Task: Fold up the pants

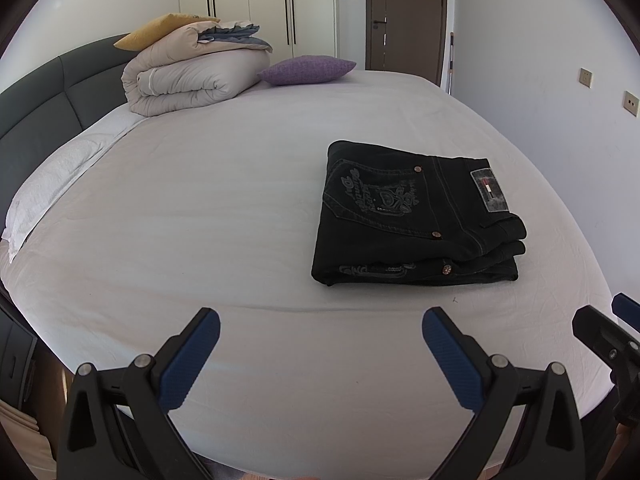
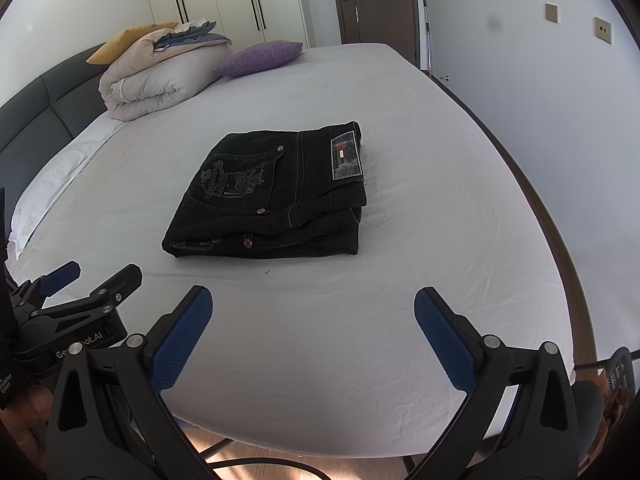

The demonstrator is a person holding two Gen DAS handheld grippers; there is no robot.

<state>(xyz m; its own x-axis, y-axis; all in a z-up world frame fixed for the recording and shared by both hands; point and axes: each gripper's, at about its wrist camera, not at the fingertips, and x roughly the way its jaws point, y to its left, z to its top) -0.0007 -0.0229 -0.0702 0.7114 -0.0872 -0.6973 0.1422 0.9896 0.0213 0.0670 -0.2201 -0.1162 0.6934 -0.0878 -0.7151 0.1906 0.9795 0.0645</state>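
Folded black pants [image 1: 416, 216] sit in a compact stack on the bed [image 1: 200, 240], folding apparently done.

From my remote seat I judge the task at its closing step: the pants lie squared, waistband patch up, well away from the rolled duvet [image 1: 192, 80] by the headboard. Both tools hover at the bed's near edge, short of the pants. My left hand-held gripper [image 1: 320, 344] has its jaws spread wide, holding nothing; my right hand-held gripper [image 2: 314, 324] is likewise parted and empty. Any next move, I reckon, calls only for a light tidy of the stack's edges, or withdrawal.
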